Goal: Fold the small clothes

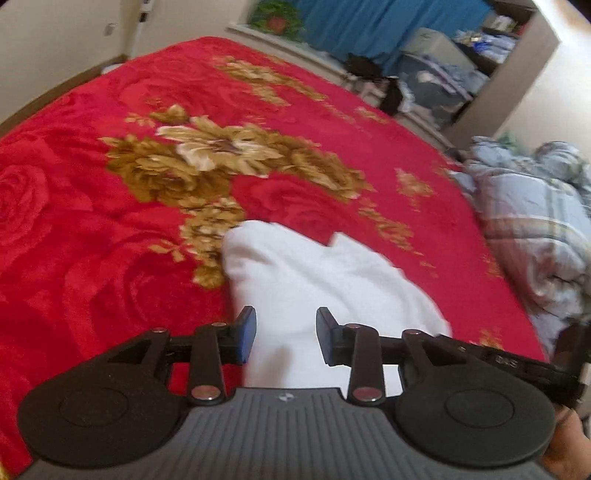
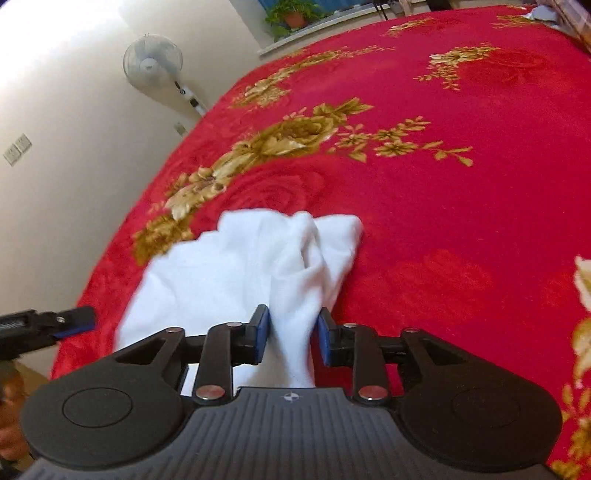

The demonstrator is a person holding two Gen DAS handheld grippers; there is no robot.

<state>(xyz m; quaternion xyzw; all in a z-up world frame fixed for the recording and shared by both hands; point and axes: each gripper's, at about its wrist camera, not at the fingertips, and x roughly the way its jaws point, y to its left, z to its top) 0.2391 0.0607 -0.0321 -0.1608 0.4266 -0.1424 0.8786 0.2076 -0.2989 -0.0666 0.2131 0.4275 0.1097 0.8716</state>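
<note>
A small white garment (image 1: 314,280) lies rumpled on the red flowered blanket (image 1: 110,221). My left gripper (image 1: 286,338) is open, its blue-padded fingers either side of the cloth's near part. In the right wrist view the same white garment (image 2: 251,266) lies bunched with a raised fold at its far end. My right gripper (image 2: 293,338) is open, its jaws straddling a ridge of the cloth without pinching it. The left gripper's finger (image 2: 74,319) shows at the left edge of that view, beside the cloth.
A crumpled blue-grey plaid quilt (image 1: 532,229) lies at the bed's right side. Shelves with folded clothes (image 1: 480,55) stand beyond it. A fan (image 2: 153,61) stands by the wall left of the bed, and a potted plant (image 2: 291,16) sits on the windowsill.
</note>
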